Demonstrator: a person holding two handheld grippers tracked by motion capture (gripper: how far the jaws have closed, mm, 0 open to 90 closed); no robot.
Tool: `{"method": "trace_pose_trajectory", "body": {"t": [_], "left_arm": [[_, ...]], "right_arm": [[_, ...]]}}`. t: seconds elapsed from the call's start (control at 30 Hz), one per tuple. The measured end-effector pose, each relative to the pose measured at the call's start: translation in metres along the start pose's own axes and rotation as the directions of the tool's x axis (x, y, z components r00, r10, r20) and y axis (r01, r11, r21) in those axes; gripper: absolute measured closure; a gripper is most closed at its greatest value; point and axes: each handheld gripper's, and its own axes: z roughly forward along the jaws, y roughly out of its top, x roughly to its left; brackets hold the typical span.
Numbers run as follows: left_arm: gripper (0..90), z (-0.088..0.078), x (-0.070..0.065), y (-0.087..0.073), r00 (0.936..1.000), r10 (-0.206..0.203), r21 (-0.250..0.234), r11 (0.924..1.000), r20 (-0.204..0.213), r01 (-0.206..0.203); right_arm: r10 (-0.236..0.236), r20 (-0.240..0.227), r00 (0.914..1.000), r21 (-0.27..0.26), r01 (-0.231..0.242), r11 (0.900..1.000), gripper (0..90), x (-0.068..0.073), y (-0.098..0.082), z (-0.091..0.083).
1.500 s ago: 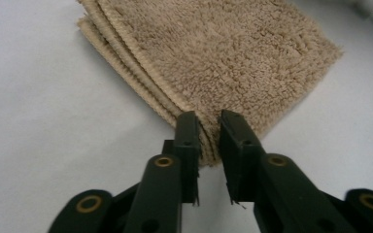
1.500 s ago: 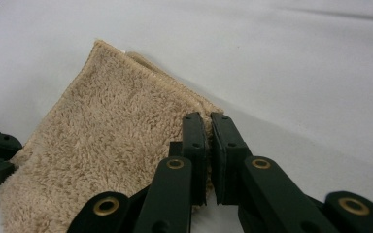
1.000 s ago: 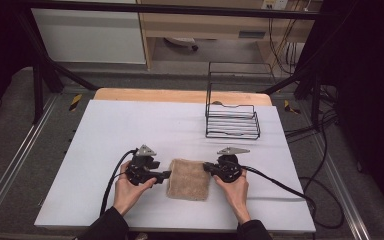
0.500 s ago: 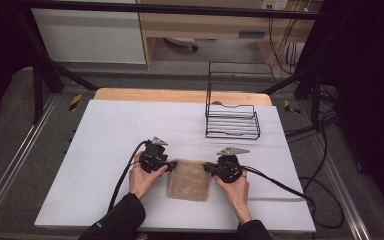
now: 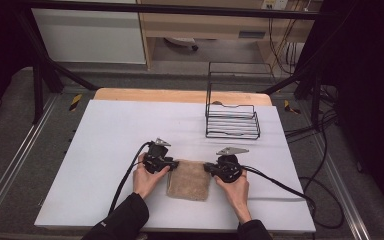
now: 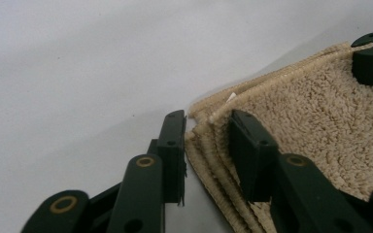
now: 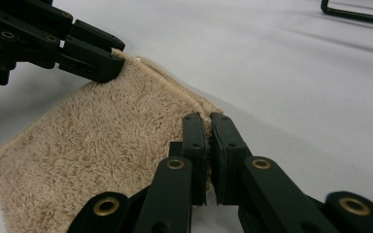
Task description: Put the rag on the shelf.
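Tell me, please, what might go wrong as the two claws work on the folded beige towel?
The left claw straddles the folded beige terry towel's corner, its jaws just closing; it may pinch only some of the layers. The right claw nips just the far corner's edge, so lifting might pull it free.

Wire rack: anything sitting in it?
No. In the high view the wire rack stands bare on the table, and the folded towel lies apart from it.

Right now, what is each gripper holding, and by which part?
Right gripper pinches the folded towel at its far right corner. Left gripper straddles the far left corner, closing, not yet clamped.
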Motion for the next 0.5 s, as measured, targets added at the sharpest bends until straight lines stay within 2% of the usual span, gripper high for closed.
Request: {"method": "trace_pose_trajectory", "body": {"t": [0.1, 0.13, 0.5], "left_arm": [[75.4, 0.0009, -0.0013, -0.0018, 0.9996, -0.012, -0.005, 0.9999, 0.027, 0.012], [77.2, 0.0008, -0.0021, -0.0021, 0.9997, -0.01, -0.006, 0.9999, 0.021, 0.01], [82.9, 0.0004, -0.0063, -0.0021, 0.9998, 0.017, -0.004, 0.9999, 0.008, -0.017]], "right_arm": [[0.004, -0.001, 1.0, 0.004, -0.004, 1.0, 85.8, 0.0, 0.0001, 0.0002], [0.001, 0.003, 1.0, 0.003, -0.001, 1.0, 85.8, -0.0004, 0.0, 0.0007], [0.005, 0.014, 0.9999, 0.009, -0.005, 1.0, 83.2, -0.0012, -0.0006, 0.0028]]}}
